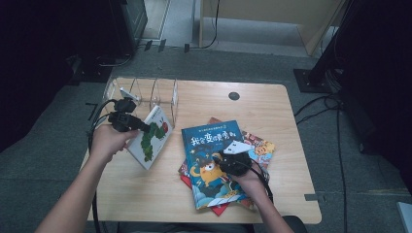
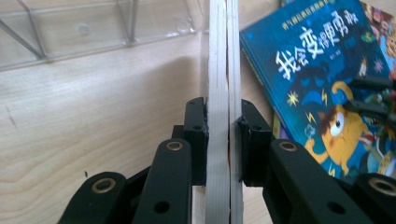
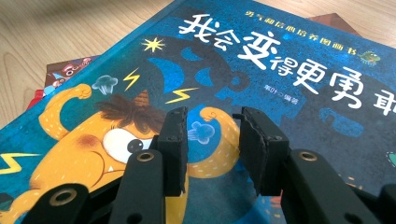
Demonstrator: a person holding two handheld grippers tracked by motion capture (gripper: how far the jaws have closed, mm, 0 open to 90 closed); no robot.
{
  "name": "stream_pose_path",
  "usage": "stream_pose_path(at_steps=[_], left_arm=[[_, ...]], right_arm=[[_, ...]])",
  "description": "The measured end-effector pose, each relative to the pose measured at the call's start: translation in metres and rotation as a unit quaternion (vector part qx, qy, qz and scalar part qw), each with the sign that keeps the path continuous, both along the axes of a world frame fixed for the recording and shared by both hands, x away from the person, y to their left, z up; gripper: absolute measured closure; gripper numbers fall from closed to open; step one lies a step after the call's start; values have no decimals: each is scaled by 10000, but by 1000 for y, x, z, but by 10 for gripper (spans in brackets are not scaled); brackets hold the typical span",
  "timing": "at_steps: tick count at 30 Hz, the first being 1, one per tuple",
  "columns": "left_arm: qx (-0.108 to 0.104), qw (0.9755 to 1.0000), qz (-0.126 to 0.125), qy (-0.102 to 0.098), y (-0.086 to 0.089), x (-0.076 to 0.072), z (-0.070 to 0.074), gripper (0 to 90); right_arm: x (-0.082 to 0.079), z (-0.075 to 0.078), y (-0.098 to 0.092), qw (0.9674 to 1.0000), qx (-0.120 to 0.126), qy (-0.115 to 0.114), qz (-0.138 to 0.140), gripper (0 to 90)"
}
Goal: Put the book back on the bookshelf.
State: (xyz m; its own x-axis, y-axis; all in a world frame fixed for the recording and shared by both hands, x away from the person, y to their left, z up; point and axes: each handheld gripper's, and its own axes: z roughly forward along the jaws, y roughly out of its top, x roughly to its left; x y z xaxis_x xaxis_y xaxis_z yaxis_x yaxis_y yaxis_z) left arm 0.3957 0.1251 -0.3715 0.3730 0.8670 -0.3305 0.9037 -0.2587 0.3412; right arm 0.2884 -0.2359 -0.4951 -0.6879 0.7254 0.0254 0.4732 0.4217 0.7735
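The caterpillar picture book (image 1: 153, 137) is pinched edge-on in the left claw (image 1: 142, 127), jaws clamped on both covers; in the left gripper view the white page block (image 2: 223, 93) runs straight up between the pads. It's tilted up off the worktop (image 1: 272, 104), lower corner down by the wood, top edge leaning toward the clear acrylic book rack (image 1: 154, 94), which sits just behind it at the back left corner. So the book's long axis already points more or less at the slots, and the left hand (image 1: 109, 141) is obviously the one nearer. I'd say the next bit is standing it upright and lining it up with a gap between the dividers, which look thin and easy to clip.

Over on the right, the blue monster book (image 1: 211, 162) lies flat on top of a small fanned stack of other books (image 1: 260, 145). The right claw (image 1: 232, 162) hovers low over its cover, jaws apart with nothing gripped. That stack is well clear of the rack path.
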Motion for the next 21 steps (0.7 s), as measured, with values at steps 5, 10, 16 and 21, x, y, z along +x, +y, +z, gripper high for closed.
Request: stream_pose_path(at_steps=[5, 10, 16, 21], left_arm=[[78, 9998, 178, -69, -8, 16, 6, 775], [154, 9994, 308, -38, -17, 32, 5, 774], [268, 9981, 540, -157, -27, 50, 5, 774], [349, 9969, 686, -189, -34, 66, 1, 774]], right_arm=[[0, 0, 0, 10000, -3, -13, 6, 623], [0, 0, 0, 10000, 0, -10, 5, 623], [0, 0, 0, 10000, 8, -7, -2, 624], [0, 0, 0, 10000, 5, 5, -16, 627]])
